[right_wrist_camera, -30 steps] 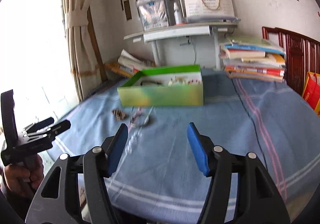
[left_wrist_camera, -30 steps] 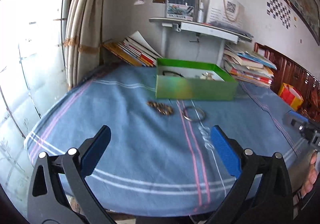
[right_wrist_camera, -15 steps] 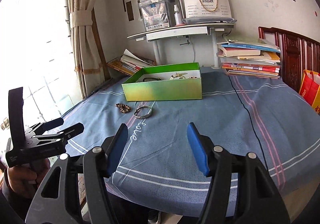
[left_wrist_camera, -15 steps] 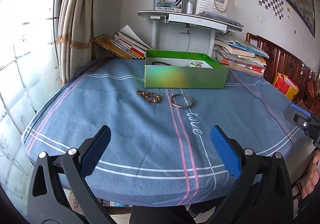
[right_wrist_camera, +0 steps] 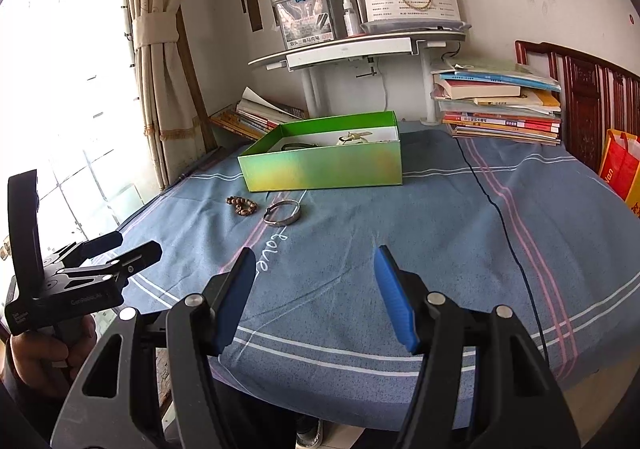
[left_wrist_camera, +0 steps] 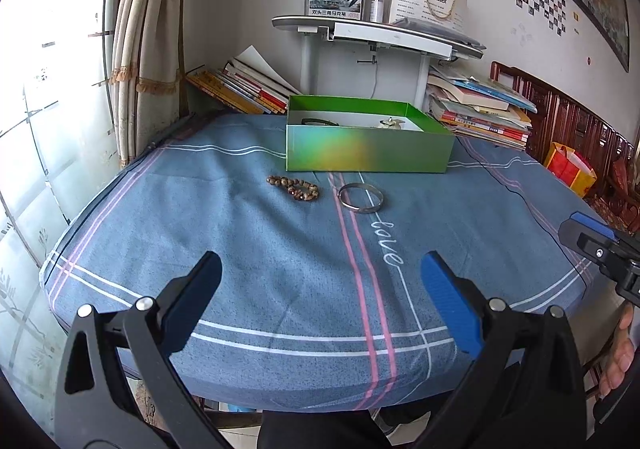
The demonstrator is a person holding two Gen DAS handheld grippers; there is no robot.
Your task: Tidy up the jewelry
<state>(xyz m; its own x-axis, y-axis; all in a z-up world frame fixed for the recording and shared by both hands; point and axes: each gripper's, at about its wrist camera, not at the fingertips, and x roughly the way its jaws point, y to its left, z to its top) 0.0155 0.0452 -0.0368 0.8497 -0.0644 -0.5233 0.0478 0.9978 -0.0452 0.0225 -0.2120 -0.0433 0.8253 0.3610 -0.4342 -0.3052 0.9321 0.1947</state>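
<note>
The cloth [left_wrist_camera: 256, 249] over the bench is denim blue, crossed by pink and white stripes — with white "love" script. The box [left_wrist_camera: 368, 151] is green with a yellow-orange sheen; beside it lie a brown beaded bracelet [left_wrist_camera: 294, 187] and a silver bangle [left_wrist_camera: 360, 197] — both hand-held grippers wear blue pads [right_wrist_camera: 394, 299] on black frames.

Left hand-held gripper [left_wrist_camera: 320, 289] spread empty, bead bracelet [left_wrist_camera: 293, 187] beside bangle [left_wrist_camera: 360, 198], green box [left_wrist_camera: 368, 151]

Blue striped tablecloth [left_wrist_camera: 280, 269], stacked books [right_wrist_camera: 500, 109], tied curtain [right_wrist_camera: 156, 33], white shelf [left_wrist_camera: 380, 35], orange bag [right_wrist_camera: 620, 169]
</note>
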